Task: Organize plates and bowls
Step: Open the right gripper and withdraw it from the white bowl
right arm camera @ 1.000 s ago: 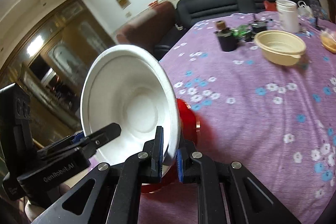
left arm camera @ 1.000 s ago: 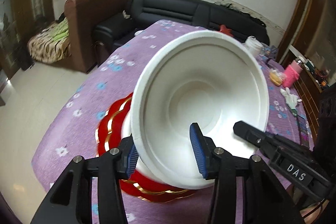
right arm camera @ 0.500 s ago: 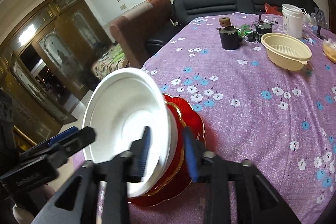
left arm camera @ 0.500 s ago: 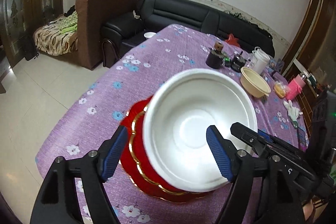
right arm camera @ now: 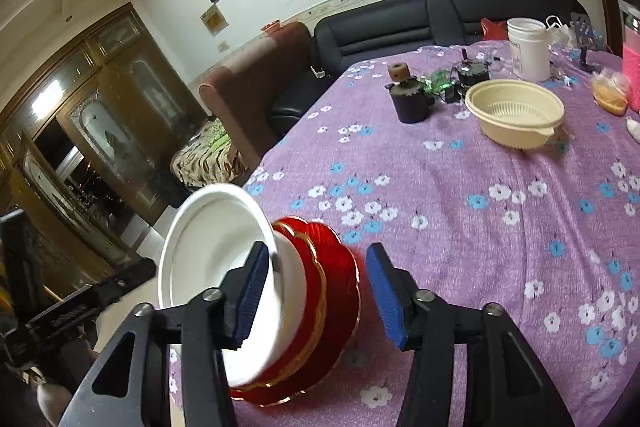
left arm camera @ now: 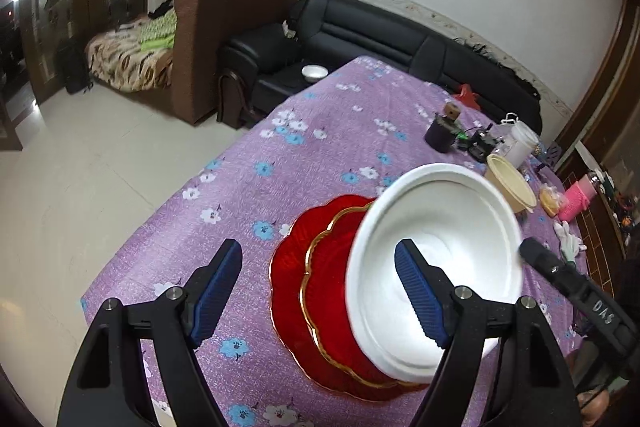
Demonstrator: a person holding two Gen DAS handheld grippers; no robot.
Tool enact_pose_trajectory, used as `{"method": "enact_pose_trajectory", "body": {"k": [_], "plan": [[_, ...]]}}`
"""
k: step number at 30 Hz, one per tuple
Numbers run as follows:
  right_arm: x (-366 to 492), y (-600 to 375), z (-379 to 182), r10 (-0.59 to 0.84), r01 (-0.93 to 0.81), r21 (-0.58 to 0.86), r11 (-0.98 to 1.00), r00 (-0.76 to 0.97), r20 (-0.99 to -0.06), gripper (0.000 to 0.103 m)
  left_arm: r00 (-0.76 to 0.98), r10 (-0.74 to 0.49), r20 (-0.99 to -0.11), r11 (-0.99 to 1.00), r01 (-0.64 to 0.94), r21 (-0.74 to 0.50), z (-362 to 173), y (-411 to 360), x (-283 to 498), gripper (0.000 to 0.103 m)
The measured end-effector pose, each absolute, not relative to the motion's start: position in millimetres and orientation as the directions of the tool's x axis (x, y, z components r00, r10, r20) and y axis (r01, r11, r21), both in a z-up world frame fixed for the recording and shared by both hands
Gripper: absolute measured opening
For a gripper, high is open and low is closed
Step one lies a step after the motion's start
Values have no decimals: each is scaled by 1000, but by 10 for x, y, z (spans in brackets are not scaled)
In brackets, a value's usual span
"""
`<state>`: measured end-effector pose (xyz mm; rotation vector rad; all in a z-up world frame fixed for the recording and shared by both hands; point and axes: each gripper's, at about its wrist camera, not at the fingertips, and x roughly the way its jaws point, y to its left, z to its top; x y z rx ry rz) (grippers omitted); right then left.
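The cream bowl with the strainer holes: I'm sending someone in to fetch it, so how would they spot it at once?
Look at the table with the purple floral cloth, toward its far end by the black sofa. The cream bowl stands there, between a dark pot and a white lidded tub. Unlike the plain white bowl on red plates, it is pale yellow with a slotted bottom.

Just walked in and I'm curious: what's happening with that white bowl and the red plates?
A person is tidying dishes with a hand-held gripper in each hand. The white bowl now sits on the stacked red plates on the purple floral tablecloth. The jaws of the left hand-held gripper and the right hand-held gripper have just been opening; neither grips the bowl now. A cream bowl waits farther back.
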<state>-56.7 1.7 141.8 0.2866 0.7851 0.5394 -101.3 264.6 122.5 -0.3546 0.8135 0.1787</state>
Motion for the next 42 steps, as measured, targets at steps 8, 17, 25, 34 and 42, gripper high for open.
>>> {"method": "enact_pose_trajectory", "body": {"k": [8,17,25,34,42], "plan": [[-274,308,1395,579,-377,440,815,505,-640,18,633,-42,-773,921,-275,-275,1051,2623,-906,78],[-146,438,1379,652,-381,530,757,395,-647,18,631,-136,-764,907,-231,-353,1138,2626,-829,78],[-142,457,1323,682,-338,593,731,330,-653,18,645,-146,-751,925,-180,-334,1268,2475,-856,78],[-308,377,1358,615,-371,491,788,446,-650,53,673,-68,-737,903,-272,-332,1260,2859,-836,78],[-333,513,1264,621,-409,476,779,396,-676,11,570,-231,-789,886,-211,-412,990,2779,-547,14]]}}
